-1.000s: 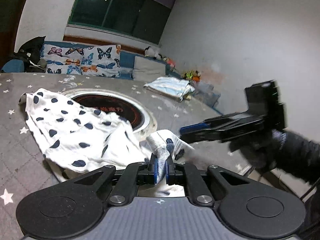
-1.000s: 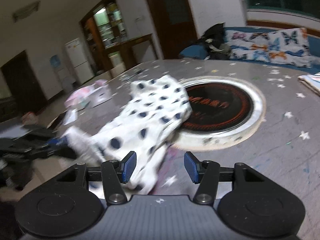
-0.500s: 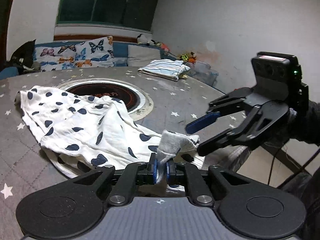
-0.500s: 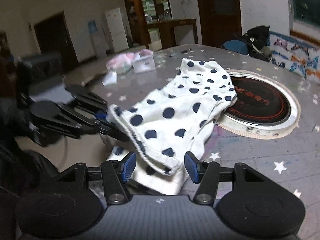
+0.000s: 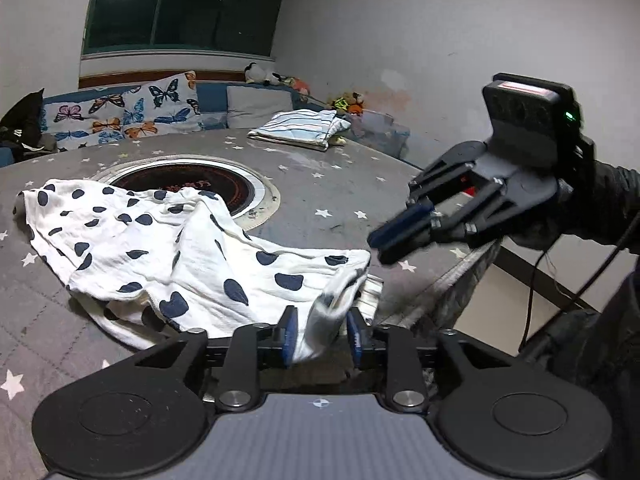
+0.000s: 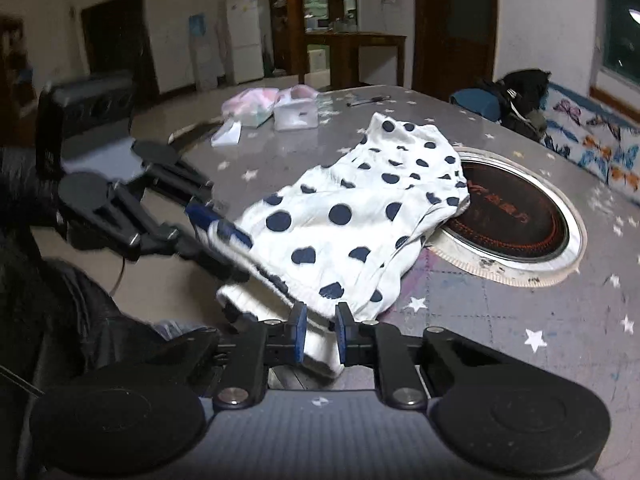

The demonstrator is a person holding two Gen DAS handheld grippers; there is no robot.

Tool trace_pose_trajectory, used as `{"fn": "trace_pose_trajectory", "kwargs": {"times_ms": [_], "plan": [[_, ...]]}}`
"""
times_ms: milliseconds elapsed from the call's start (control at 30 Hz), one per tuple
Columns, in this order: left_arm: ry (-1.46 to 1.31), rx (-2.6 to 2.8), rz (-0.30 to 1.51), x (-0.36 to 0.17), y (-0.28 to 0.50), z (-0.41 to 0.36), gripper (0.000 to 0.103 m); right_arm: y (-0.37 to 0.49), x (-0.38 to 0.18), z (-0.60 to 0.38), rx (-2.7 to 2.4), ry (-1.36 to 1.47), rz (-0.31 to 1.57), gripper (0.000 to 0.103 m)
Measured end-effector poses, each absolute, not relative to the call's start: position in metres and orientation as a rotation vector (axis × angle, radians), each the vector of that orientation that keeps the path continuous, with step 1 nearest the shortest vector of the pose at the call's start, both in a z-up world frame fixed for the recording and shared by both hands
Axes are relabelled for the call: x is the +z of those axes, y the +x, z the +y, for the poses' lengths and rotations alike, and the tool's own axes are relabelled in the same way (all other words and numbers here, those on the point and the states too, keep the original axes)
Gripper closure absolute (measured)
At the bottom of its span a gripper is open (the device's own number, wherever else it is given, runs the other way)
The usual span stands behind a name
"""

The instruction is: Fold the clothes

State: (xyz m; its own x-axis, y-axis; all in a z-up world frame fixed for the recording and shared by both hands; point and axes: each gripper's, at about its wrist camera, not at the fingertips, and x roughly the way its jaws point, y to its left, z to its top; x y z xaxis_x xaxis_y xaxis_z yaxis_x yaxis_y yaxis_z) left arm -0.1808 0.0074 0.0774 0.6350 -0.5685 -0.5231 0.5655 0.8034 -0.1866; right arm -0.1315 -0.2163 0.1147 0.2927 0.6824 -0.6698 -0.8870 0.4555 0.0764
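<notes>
1. Grey star-printed desk (image 5: 328,184) carries a round hotplate (image 6: 516,220)
2. Polka-dot garment (image 5: 168,248) lies crumpled at the desk's near edge
3. Left tool (image 5: 322,336) stands apart, cloth loose between its pads
4. Right tool (image 6: 321,330) is nearly together around the garment's hem
5. Clear container (image 6: 298,114) sits far left, contents unclear

Your left gripper (image 5: 322,338) sits open w/ spotted cloth (image 5: 192,256) between fingers; right gripper (image 5: 394,236) hovers nr table (image 5: 328,184) edge.
</notes>
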Motion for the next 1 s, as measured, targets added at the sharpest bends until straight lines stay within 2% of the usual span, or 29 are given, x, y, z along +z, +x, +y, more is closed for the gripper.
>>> {"fn": "trace_pose_trajectory", "kwargs": {"times_ms": [133,267,367,500,533,600,767,867,1000], "plan": [[-0.028,-0.645,0.564,0.089,-0.182,0.020,0.067,-0.103,0.122,-0.216,1.009,-0.249,0.701,0.083],[-0.096,-0.544,0.555,0.094,-0.169,0.037,0.066,-0.068,0.121,-0.206,0.939,-0.199,0.707,0.066],[-0.156,-0.387,0.580,0.090,-0.148,0.054,0.066,-0.044,0.115,-0.195,0.927,-0.174,0.721,0.065],[-0.180,-0.202,0.610,0.082,-0.119,0.073,0.066,-0.014,0.103,-0.178,0.923,-0.129,0.750,0.059],[-0.174,-0.172,0.614,0.079,-0.113,0.077,0.066,-0.008,0.100,-0.175,0.918,-0.119,0.760,0.058],[-0.153,-0.129,0.620,0.074,-0.103,0.081,0.058,0.005,0.091,-0.168,0.903,-0.090,0.789,0.058],[-0.145,-0.114,0.633,0.061,-0.082,0.089,0.058,0.030,0.076,-0.166,0.869,0.012,0.852,0.058],[-0.136,-0.117,0.646,0.054,-0.073,0.090,0.061,0.039,0.070,-0.167,0.867,0.055,0.880,0.062],[-0.127,-0.125,0.654,0.049,-0.066,0.089,0.089,0.043,0.069,-0.166,0.893,0.079,0.895,0.071]]}}
